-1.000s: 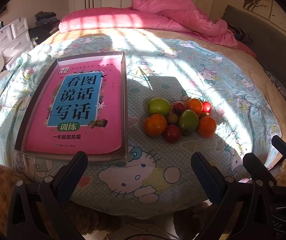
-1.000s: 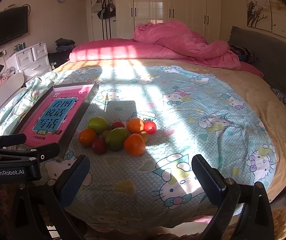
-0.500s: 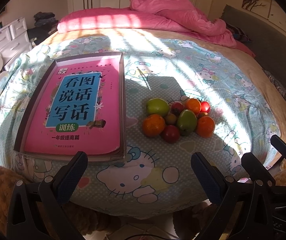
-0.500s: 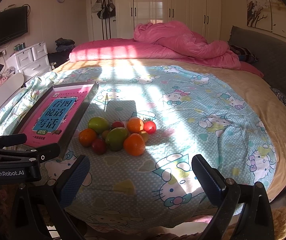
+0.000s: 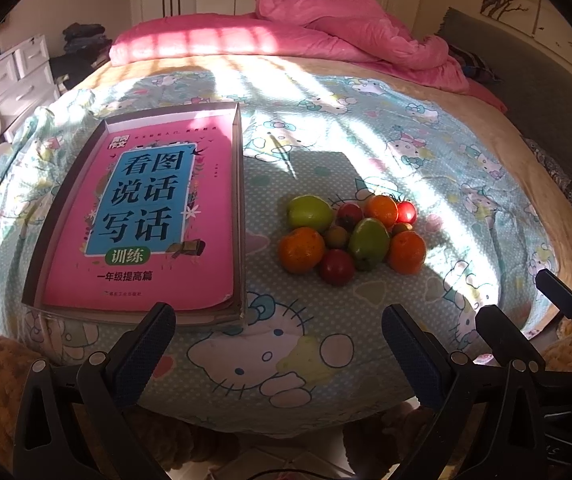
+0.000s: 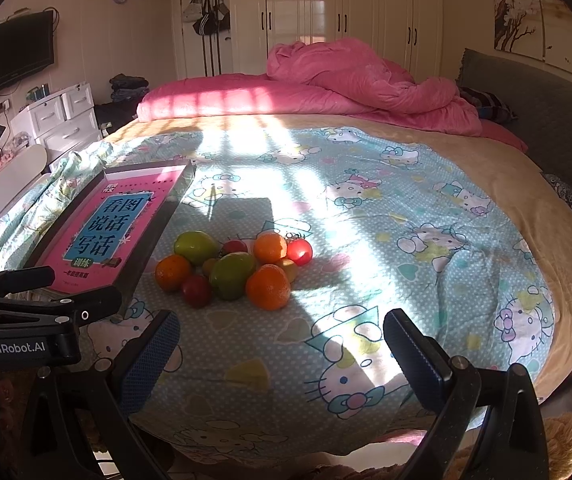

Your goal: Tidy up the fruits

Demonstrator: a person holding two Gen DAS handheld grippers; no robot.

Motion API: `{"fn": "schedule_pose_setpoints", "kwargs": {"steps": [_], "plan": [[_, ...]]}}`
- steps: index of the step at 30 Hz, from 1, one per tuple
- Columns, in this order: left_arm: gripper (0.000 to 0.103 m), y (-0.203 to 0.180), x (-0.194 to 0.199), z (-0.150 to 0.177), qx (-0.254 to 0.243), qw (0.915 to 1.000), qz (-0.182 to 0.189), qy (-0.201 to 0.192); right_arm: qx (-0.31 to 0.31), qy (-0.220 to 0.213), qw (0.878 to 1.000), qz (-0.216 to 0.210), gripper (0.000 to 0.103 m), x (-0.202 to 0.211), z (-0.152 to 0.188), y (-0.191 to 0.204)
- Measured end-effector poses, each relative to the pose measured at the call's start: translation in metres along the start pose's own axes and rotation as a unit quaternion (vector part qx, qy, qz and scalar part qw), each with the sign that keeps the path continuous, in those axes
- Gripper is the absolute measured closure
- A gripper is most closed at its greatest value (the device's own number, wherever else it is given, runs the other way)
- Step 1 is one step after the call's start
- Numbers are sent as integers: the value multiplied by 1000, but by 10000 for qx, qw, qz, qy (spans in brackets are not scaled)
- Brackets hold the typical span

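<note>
On the cartoon-cat bedsheet (image 5: 425,168) lay the fruit pile (image 5: 351,234), just right of a shallow tray (image 5: 52,216) holding a pink book (image 5: 154,216). Both grippers hovered level at the near edge of the bed, short of the pile: the left gripper (image 5: 278,332) pointed between tray and fruit, its jaws spread wide and empty; the right gripper (image 6: 282,344) faced the pile's right side, likewise wide apart and holding nothing. Counted in the pile were three oranges (image 5: 301,249), two green apples (image 5: 309,213), three red fruits (image 5: 337,266) and two small brownish ones, partly hidden. The book cover read "看图说话写话", "训练" and "一年级提高篇"; the left gripper's body, seen from the right wrist, read "GenRobot.AI".
</note>
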State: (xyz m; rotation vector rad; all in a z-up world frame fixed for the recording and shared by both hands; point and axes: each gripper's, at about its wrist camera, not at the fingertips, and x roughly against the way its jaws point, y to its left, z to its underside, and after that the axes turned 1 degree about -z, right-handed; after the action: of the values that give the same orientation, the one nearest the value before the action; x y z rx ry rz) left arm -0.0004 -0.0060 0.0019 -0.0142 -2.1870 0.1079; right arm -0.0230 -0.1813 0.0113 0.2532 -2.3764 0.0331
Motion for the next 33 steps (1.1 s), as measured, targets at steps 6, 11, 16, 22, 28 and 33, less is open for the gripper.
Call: {"fn": "schedule_pose_setpoints", "kwargs": {"steps": [6, 11, 16, 22, 28, 33], "plan": [[0, 0, -3, -1, 7, 10000, 10, 11, -5, 53, 10000, -5, 0, -5, 0, 0], [0, 0, -7, -3, -10, 10000, 7, 14, -17, 78, 10000, -13, 0, -8, -1, 0], [0, 2, -12, -4, -27, 10000, 21, 50, -25, 122, 9999, -23, 0, -11, -1, -1], [0, 2, -16, -7, -34, 9999, 71, 67, -45, 203, 9998, -43, 0, -19, -2, -1], [0, 5, -24, -12, -67, 9999, 60, 91, -23, 206, 9998, -46, 0, -25, -4, -2], [0, 7, -30, -15, -51, 9999, 36, 127, -36, 204, 9998, -56, 0, -31, -6, -4]]}}
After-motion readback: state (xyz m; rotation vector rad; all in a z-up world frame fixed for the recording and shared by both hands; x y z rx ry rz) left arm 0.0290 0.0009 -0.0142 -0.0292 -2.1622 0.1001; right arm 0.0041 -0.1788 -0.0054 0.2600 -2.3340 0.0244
